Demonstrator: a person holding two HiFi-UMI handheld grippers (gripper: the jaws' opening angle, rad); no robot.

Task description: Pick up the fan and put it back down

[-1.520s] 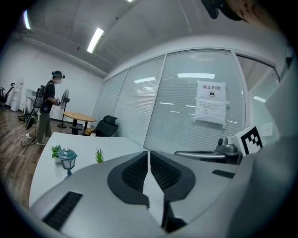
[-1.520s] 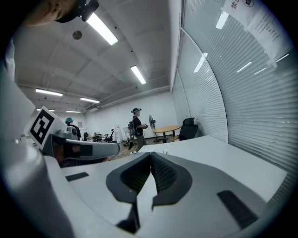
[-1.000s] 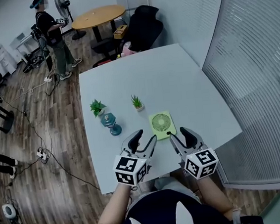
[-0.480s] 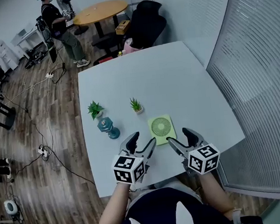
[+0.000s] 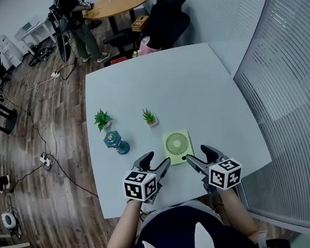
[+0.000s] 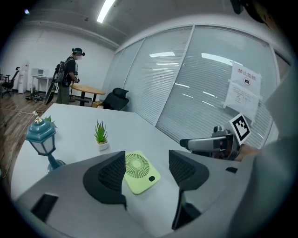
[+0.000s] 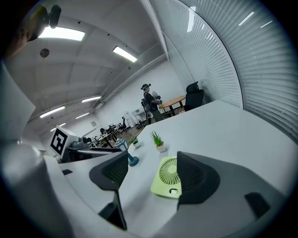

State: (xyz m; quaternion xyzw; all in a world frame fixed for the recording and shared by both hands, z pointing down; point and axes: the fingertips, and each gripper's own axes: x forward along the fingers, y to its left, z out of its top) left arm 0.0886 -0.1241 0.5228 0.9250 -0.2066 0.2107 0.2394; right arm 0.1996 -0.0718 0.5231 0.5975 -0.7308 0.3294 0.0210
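Fingers of left gripper (image 5: 157, 160) and right gripper (image 5: 196, 153) have just been opening, gripping nothing. Pale-green flat square fan (image 5: 177, 146) lies by white counter's (image 5: 195, 89) near edge, bare surface beyond.

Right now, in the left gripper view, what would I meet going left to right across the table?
blue lantern → small spiky potted plant → green fan → right gripper. The leafy plant behind the lantern overlaps it, so it is left out.

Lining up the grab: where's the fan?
Head view, low centre: the fan lies flat on the table, just ahead of the left gripper and right gripper.
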